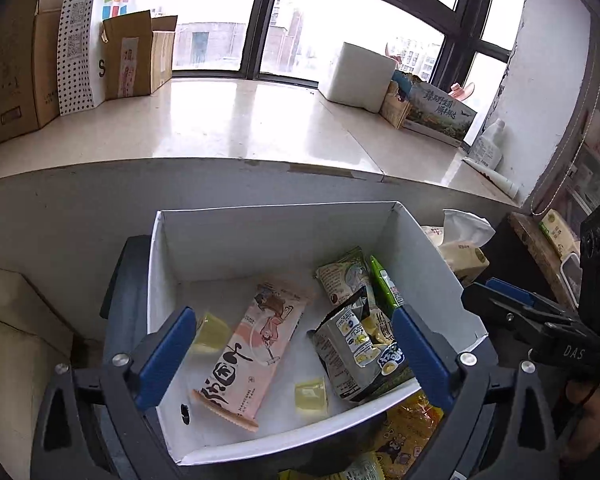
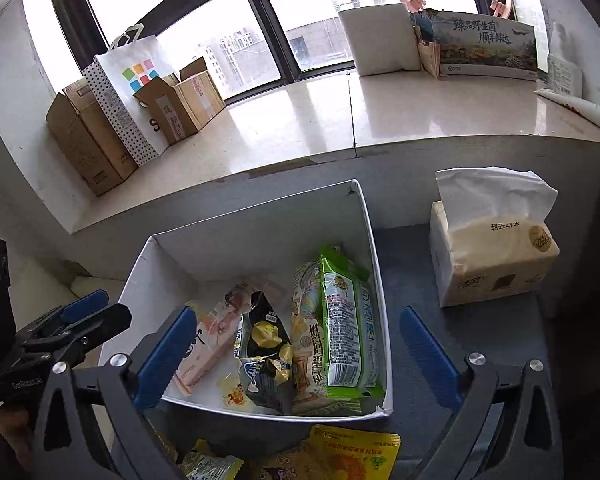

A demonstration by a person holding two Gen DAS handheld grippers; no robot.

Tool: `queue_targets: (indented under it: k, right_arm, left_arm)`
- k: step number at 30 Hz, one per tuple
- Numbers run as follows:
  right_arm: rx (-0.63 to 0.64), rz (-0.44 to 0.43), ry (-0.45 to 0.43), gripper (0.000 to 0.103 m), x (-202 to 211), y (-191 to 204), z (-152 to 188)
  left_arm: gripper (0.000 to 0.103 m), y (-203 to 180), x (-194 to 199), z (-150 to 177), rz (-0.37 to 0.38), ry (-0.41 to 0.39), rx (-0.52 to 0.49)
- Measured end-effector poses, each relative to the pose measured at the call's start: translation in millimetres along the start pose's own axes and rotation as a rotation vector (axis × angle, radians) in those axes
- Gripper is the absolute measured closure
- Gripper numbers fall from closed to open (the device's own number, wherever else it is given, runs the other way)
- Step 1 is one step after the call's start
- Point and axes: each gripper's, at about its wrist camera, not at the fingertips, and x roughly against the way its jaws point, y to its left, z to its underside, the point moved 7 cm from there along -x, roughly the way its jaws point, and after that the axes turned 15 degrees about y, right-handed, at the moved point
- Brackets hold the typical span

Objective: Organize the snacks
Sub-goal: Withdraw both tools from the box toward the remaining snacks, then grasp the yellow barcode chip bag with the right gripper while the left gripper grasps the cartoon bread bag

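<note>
left wrist | white box (image 1: 260, 232) of snacks below open left hand-held gripper (image 1: 292, 356)

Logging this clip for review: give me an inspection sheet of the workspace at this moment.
Surface: dark grey top below a pale window ledge.
Job's things: white box holds a pink packet, a dark packet, a green packet and small yellow jelly cups; yellow packets lie outside at its near edge.
Clutter: tissue pack right of the box.
Grippers: left gripper and right gripper both open, nothing pressed between the pads.
Cables: nothing seen.
Surroundings: cardboard boxes, a dotted paper bag, a printed carton on the ledge; large windows behind.
</note>
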Motion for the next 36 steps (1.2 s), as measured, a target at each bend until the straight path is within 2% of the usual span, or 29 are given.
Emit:
queue_targets:
  k: [7, 9, 10, 11, 13, 15, 19, 23, 26, 31, 36]
  right_arm:
    - [0.051, -0.007, -0.043, 0.000, 24.8, 10.8, 12.5]
    - [0.068, -0.028, -0.051, 0.000, 37.6, 17.5, 19.6]
    - [0.075, -0.055, -0.057, 0.000, 46.0, 21.1, 25.4]
    - [0.087, -0.081, -0.073, 0.000, 55.6, 24.8, 33.3]
    - [0.121, -0.099, -0.098, 0.000, 73.2, 31.2, 51.6]
    - [0.162, -0.122, -0.127, 0.000, 88.3, 36.4, 75.2]
    - [0.217, -0.231, -0.108, 0.000, 102.5, 42.9, 138.2]
    - [0.204, -0.237, -0.090, 0.000, 96.7, 38.8, 193.7]
    - [0.186, -0.220, -0.032, 0.000, 77.5, 35.9, 218.1]
    - [0.210, -0.231, 0.048, 0.000, 46.1, 47.6, 231.8]
    - [0.256, -0.226, 0.109, 0.000, 18.5, 70.9, 224.0]
  left_arm:
    - [0.003, -8.0, 29.0, 8.6, -0.024, -0.033, -0.020]
    - [0.003, -9.8, 44.4, 17.3, -0.031, -0.049, -0.021]
    - [0.003, -11.7, 54.4, 23.4, -0.012, -0.061, -0.027]
    - [0.003, -13.4, 65.6, 29.9, -0.001, -0.084, -0.034]
    - [0.002, -12.7, 85.6, 46.3, -0.055, -0.114, -0.042]
    - [0.001, -16.1, 102.6, 67.0, -0.071, -0.144, -0.075]
    - [0.000, -19.9, 118.8, 120.7, -0.077, -0.163, -0.128]
    - [0.000, -17.7, 114.5, 179.7, -0.091, -0.132, -0.142]
    - [0.000, -13.6, 106.1, 216.8, -0.100, -0.093, -0.138]
    - [0.000, -13.5, 99.1, 252.7, -0.118, -0.062, -0.146]
    - [0.000, -12.3, 97.2, 261.3, -0.130, -0.058, -0.146]
